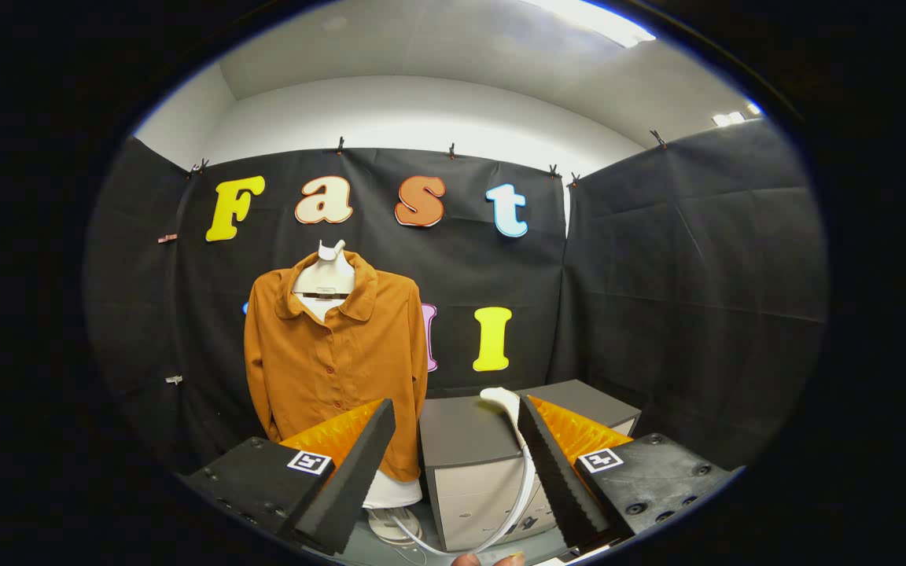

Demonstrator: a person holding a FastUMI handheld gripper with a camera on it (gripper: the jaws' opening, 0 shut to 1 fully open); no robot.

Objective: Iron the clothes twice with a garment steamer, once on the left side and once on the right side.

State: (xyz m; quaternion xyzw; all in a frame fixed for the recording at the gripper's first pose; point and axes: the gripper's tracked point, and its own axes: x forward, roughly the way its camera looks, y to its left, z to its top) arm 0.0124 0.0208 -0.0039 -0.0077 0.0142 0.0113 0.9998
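Note:
A rust-orange button shirt (335, 358) hangs on a white mannequin torso (325, 271) against the booth's back wall, beyond my left finger. A white garment steamer head (504, 401) lies on top of a grey cabinet (465, 432), just ahead of my right finger; its white hose (517, 503) curves down the cabinet's front toward the floor. My gripper (457, 420) is open, with nothing between its fingers, and stands apart from both the shirt and the steamer.
The mannequin's white base (394, 515) stands on the floor beside the cabinet. A second grey cabinet (591, 405) sits to the right, near the side wall. A person's fingertips (488, 560) show at the bottom between the fingers.

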